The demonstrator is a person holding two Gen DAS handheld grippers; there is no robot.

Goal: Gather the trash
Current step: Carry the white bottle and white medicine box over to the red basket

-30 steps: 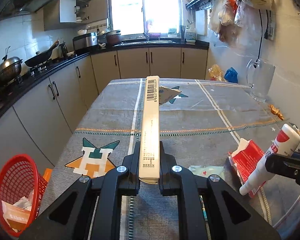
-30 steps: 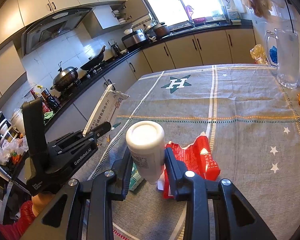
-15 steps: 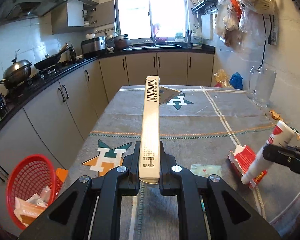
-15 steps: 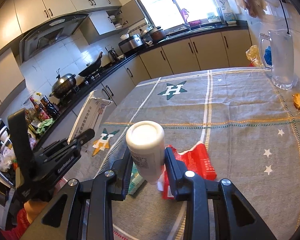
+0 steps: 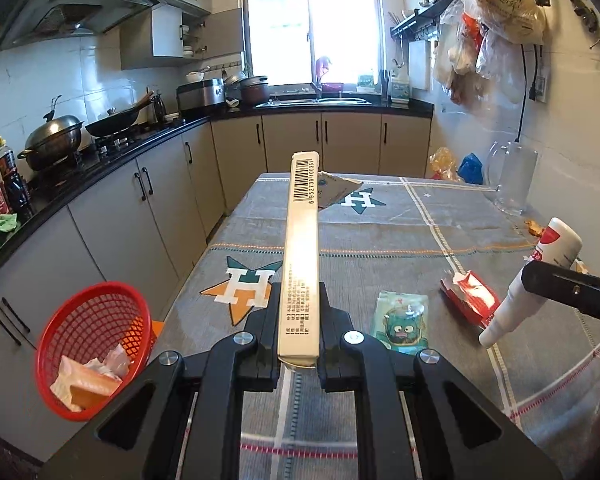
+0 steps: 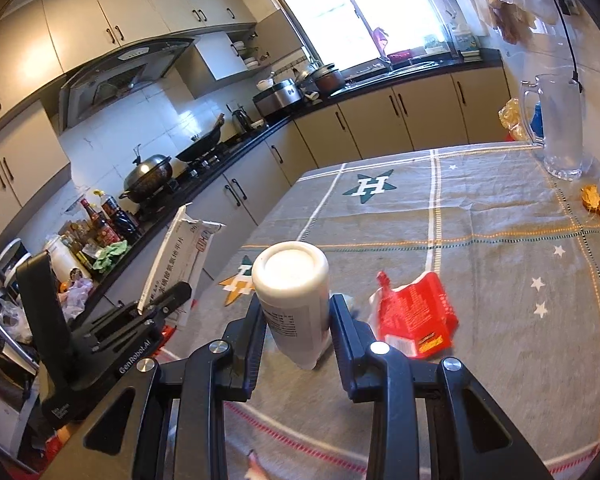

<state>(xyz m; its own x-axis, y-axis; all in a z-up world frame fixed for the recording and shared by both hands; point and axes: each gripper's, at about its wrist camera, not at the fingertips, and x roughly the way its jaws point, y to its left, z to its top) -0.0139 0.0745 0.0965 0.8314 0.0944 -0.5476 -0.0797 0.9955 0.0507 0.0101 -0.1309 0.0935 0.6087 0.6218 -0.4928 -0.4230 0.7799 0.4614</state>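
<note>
My left gripper (image 5: 299, 322) is shut on a long flat cream carton (image 5: 302, 240) with a barcode, held out above the table's left side. The same carton (image 6: 176, 252) and left gripper (image 6: 162, 302) show at the left of the right wrist view. My right gripper (image 6: 296, 312) is shut on a white plastic bottle (image 6: 294, 292), bottom towards the camera; that bottle (image 5: 532, 280) shows with a red label at the right of the left wrist view. On the grey tablecloth (image 5: 400, 236) lie a torn red wrapper (image 5: 470, 296) (image 6: 414, 314) and a green cartoon packet (image 5: 402, 318).
A red mesh basket (image 5: 66, 332) holding paper scraps stands low at the left, beside the table. A glass jug (image 6: 558, 128) and orange scraps (image 6: 598, 202) sit at the table's far right. Grey cabinets and a dark counter with pans run along the left and back.
Both grippers have pulled back and risen with their loads. More of the table shows, the green packet has come fully into view, and the red basket sits further right in the left wrist view.
</note>
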